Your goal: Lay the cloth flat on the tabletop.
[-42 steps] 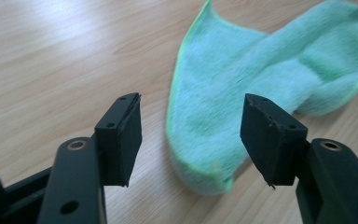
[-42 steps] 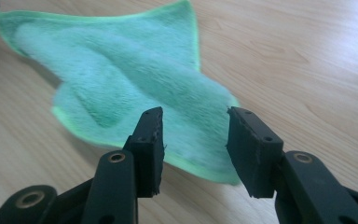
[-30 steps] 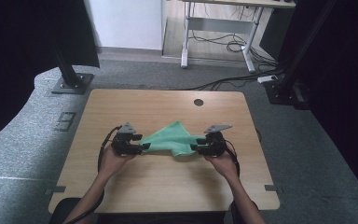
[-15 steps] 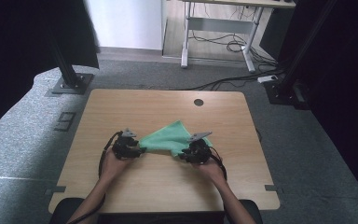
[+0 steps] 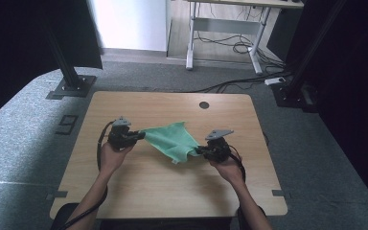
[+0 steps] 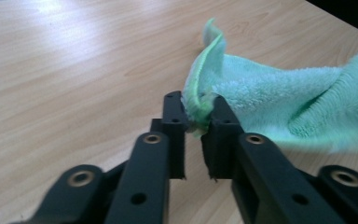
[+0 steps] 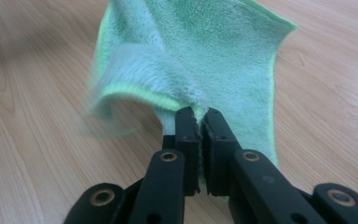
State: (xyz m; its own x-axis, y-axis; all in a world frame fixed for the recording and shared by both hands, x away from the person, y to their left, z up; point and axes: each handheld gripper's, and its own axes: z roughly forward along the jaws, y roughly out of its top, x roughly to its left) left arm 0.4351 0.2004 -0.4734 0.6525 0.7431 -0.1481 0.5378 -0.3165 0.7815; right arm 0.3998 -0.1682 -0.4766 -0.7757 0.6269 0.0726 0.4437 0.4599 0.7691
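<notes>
Green cloth point(image 5: 171, 140) pinched at opposite edges by left gripper point(image 6: 197, 114) and right gripper point(image 7: 199, 122), above table point(image 5: 139, 187)

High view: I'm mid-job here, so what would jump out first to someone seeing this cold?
The green cloth, stretched across the middle of the wooden table, catches the eye first. The left gripper pinches its left edge and the right gripper pinches its lower right edge; both have just been closing, with cloth between the jaws. In the left gripper view a corner of the cloth stands up above the jaws.
</notes>
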